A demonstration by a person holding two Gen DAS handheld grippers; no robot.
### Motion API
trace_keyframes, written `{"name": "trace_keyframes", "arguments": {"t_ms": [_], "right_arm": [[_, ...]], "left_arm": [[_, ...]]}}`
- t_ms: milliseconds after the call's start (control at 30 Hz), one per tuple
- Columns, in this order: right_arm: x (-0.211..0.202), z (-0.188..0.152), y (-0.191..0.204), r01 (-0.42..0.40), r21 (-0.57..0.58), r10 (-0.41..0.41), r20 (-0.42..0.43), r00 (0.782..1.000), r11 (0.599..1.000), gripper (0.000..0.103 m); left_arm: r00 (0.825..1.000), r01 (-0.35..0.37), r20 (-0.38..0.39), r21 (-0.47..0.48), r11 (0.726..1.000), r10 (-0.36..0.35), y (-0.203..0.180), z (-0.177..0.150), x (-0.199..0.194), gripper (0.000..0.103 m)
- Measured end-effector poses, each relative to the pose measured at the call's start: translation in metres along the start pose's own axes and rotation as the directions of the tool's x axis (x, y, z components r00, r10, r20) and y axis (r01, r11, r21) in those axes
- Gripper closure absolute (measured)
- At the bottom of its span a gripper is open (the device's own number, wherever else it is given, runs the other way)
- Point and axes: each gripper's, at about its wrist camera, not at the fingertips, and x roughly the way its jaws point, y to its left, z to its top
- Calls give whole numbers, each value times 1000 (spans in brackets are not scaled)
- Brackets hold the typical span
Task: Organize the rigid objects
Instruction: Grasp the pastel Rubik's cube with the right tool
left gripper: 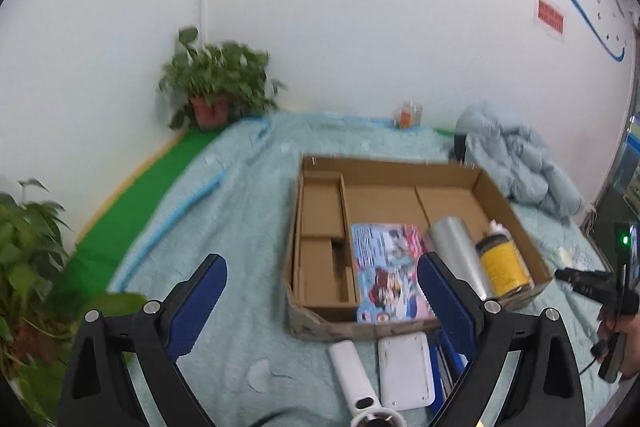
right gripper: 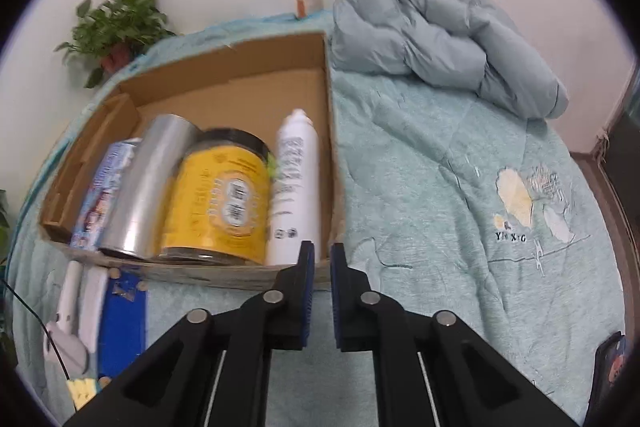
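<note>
Risk of snagging the box wall, with both grippers empty and loose items waiting outside it.

Left wrist view: left gripper [left gripper: 322, 301] has its jaws spread wide, nothing between them, pitched down over the bedspread [left gripper: 240, 211] short of the box [left gripper: 384, 167]. A white handle [left gripper: 350, 367], white slab [left gripper: 406, 369] and blue item [left gripper: 440, 367] lie just outside the near wall; reaching for them with jaws this wide could catch that wall or nudge the neighbours. The booklet [left gripper: 386, 267] lies flat inside the box.
Right wrist view: right gripper [right gripper: 322, 267] has its jaws nearly together, a narrow gap and nothing held, tilted steeply down at the box's near corner. The white bottle [right gripper: 294, 187], yellow jar [right gripper: 222, 199] and silver roll [right gripper: 150, 187] lie side by side in the box; round bodies, so in my judgement a knock could set them rolling.
</note>
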Motion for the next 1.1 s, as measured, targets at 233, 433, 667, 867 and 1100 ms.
{"name": "trace_keyframes", "arguments": {"t_ms": [233,433,667,867,1100], "right_arm": [[-66,-46,70,-165,-121,179,120,976,979,6],[-62,-102,124,-345,-127,347,-2,938,930,6],[-31,-98,147,-353,-59,348,-83,934,934,12],[-7,-102,165,-335,-72,317,-183,930,940,28],[-49,-144,151,-467,-92,447,-179,877,880,34]], "left_arm": [[997,81,-1,11,997,-81,7,8,-59,0],[938,223,-243,-119,968,-246,-5,-74,-12,1],[906,239,-320,-150,959,-276,-27,-127,11,2],[903,223,-346,-126,967,-253,-28,-127,23,2],[855,306,-394,-137,942,-336,-30,-143,25,4]]}}
